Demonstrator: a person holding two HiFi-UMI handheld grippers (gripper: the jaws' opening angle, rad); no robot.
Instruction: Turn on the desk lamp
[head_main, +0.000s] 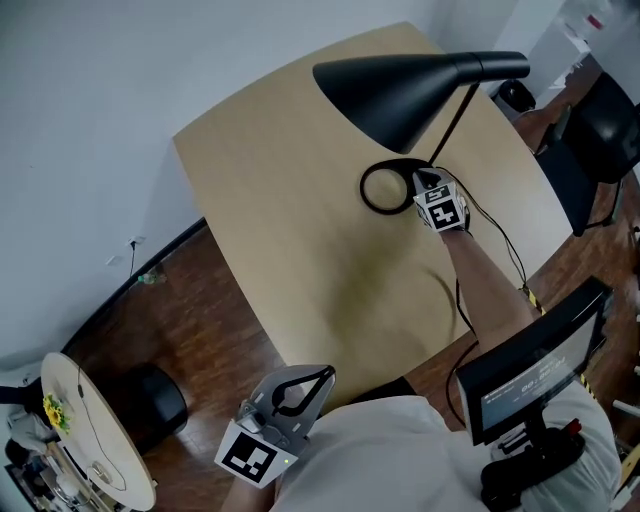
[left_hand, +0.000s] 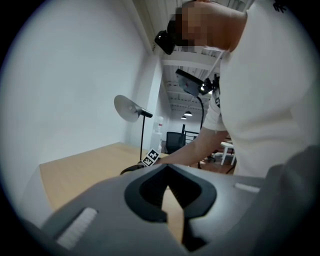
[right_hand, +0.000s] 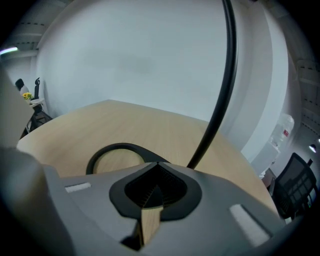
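Closest in, the left tool (head_main: 326, 375) hangs by the person's body, off the near edge of the bench (head_main: 300, 230). Its jaws meet at the tips with nothing between them, and only a sliver of pale wood shows below the meeting point in the left gripper view. Ahead of it across the bench top, the person's right arm (head_main: 490, 280) reaches out to the right tool (head_main: 420, 180), whose marker cube (head_main: 443, 210) faces up. That tool's jaws are likewise closed tip to tip and hold nothing. Right at their tips lies the black ring base (right_hand: 107, 152) of the desk lamp (head_main: 400, 95), the open loop spreading forward and to the tool's left. Whether the tips touch the ring cannot be told. Just right of the tips the thin black stem (right_hand: 220, 100) rises from the base and leans overhead, carrying the cone shade (left_hand: 127, 107) above and beyond the tool. A dark cable (head_main: 505, 245) trails over the bench behind the right tool, alongside the arm. Farther off to the right, past the bench edge, stands a black office chair (head_main: 605, 120).
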